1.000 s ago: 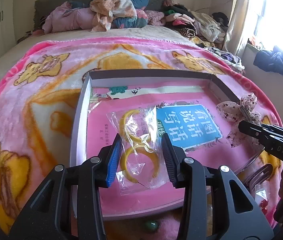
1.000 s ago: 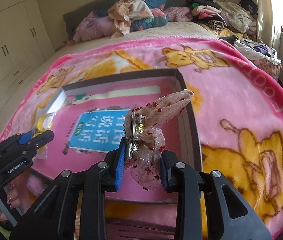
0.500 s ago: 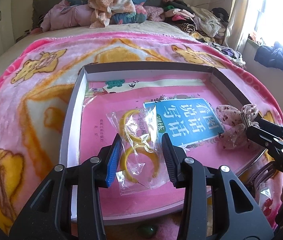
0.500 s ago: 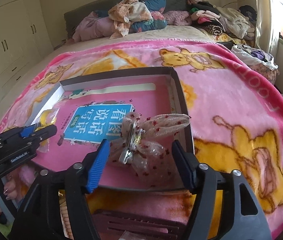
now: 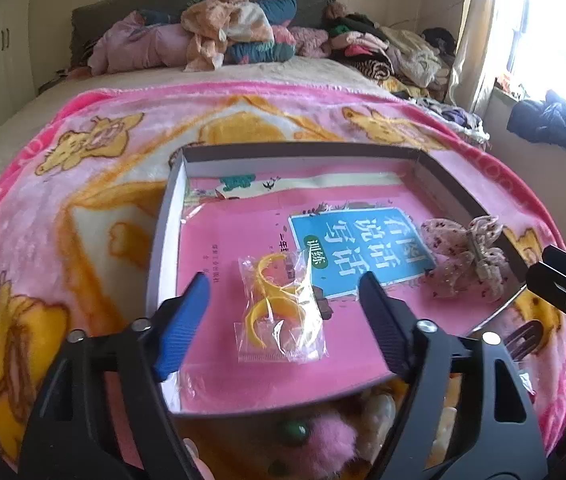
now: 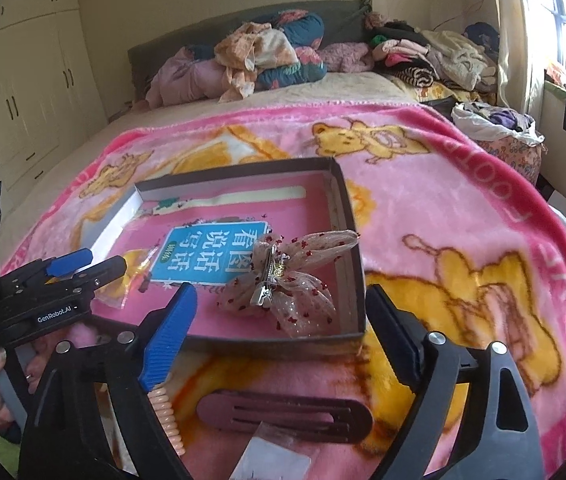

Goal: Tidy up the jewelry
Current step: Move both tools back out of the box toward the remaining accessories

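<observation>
left gripper (image 5: 283,304): jaws just opened wide, nothing clamped
right gripper (image 6: 281,320): jaws just opened wide, nothing clamped
earring bag (image 5: 281,306): laid flat in box (image 5: 165,240), left side
bow clip (image 6: 287,284): laid in box, right corner

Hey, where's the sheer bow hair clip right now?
The bow hair clip lies inside the shallow box, in its near right corner beside the blue-covered book, just ahead of the open right gripper.
</observation>
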Action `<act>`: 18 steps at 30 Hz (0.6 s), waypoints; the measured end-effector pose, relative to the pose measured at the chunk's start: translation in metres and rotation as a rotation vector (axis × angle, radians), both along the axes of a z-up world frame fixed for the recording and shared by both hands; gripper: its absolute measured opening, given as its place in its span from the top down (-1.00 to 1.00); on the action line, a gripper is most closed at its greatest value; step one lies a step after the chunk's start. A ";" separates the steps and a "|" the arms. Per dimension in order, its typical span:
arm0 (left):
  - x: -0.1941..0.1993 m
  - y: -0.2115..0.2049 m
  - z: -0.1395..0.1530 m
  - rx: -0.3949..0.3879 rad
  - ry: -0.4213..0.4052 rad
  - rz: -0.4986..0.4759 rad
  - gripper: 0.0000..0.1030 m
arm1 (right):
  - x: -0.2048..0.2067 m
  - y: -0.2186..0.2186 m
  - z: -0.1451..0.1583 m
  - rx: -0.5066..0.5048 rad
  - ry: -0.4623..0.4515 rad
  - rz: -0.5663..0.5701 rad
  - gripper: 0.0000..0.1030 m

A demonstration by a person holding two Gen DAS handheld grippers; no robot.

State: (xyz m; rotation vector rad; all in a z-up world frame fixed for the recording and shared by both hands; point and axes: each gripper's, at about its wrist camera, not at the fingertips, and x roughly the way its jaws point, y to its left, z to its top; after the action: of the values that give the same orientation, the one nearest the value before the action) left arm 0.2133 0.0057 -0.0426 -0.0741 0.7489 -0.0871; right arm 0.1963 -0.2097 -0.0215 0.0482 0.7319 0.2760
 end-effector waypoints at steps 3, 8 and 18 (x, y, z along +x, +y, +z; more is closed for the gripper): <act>-0.010 0.000 0.007 -0.007 -0.018 0.000 -0.47 | -0.012 -0.001 0.007 0.004 -0.021 -0.003 -0.70; -0.029 0.000 0.018 -0.007 -0.063 -0.012 -0.71 | -0.033 -0.002 0.015 0.013 -0.053 -0.003 -0.75; -0.066 0.006 0.036 -0.004 -0.131 -0.012 -0.77 | -0.072 -0.003 0.024 0.024 -0.086 0.000 -0.77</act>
State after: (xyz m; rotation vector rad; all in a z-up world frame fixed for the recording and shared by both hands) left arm 0.1476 0.0114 -0.0069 -0.0668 0.6184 -0.1038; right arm 0.1247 -0.2131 0.0029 0.0583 0.6428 0.2855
